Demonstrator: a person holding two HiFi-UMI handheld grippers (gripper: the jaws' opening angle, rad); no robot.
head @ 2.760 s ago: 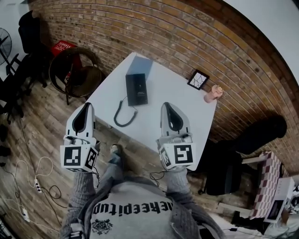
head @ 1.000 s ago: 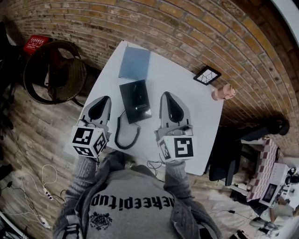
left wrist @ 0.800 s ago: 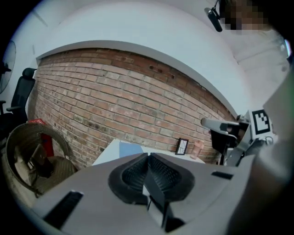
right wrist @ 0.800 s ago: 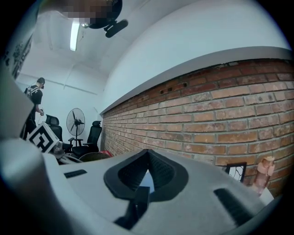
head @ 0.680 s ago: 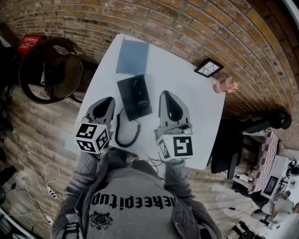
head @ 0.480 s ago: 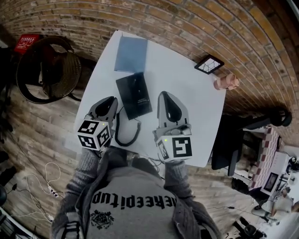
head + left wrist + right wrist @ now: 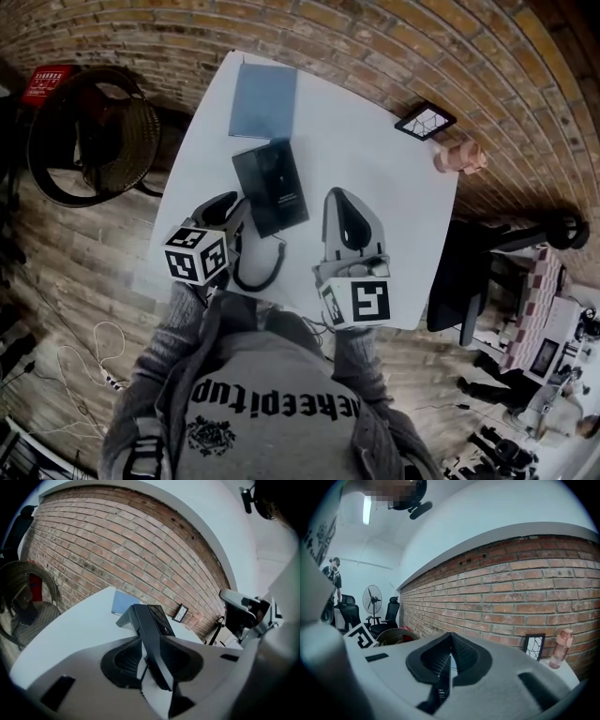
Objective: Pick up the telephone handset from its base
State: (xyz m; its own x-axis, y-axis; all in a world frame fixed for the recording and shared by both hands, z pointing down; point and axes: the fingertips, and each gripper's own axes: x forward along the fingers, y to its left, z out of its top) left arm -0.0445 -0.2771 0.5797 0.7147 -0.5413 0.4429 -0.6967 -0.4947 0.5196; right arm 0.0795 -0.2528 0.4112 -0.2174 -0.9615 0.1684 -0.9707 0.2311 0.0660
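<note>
The black telephone [image 7: 270, 186] lies on the white table [image 7: 375, 178] with its handset on the base, and its coiled cord [image 7: 258, 270] loops toward the near edge. My left gripper [image 7: 236, 204] is low at the phone's near left side. In the left gripper view its jaws [image 7: 151, 639] have just been opening and stand open, with the phone's near end [image 7: 149, 620] in the gap and the pads not pressing on it. My right gripper [image 7: 339, 195] hovers right of the phone, shut and holding nothing [image 7: 451, 635].
A blue book [image 7: 263, 101] lies beyond the phone. A small framed picture [image 7: 425, 121] and a pink bottle [image 7: 459, 157] stand at the table's far right by the brick wall. A round wicker chair [image 7: 89, 131] sits left of the table.
My left gripper has come down and rolled, closing in on the phone's near left side, and its jaws have opened. The right gripper has sunk slightly.
</note>
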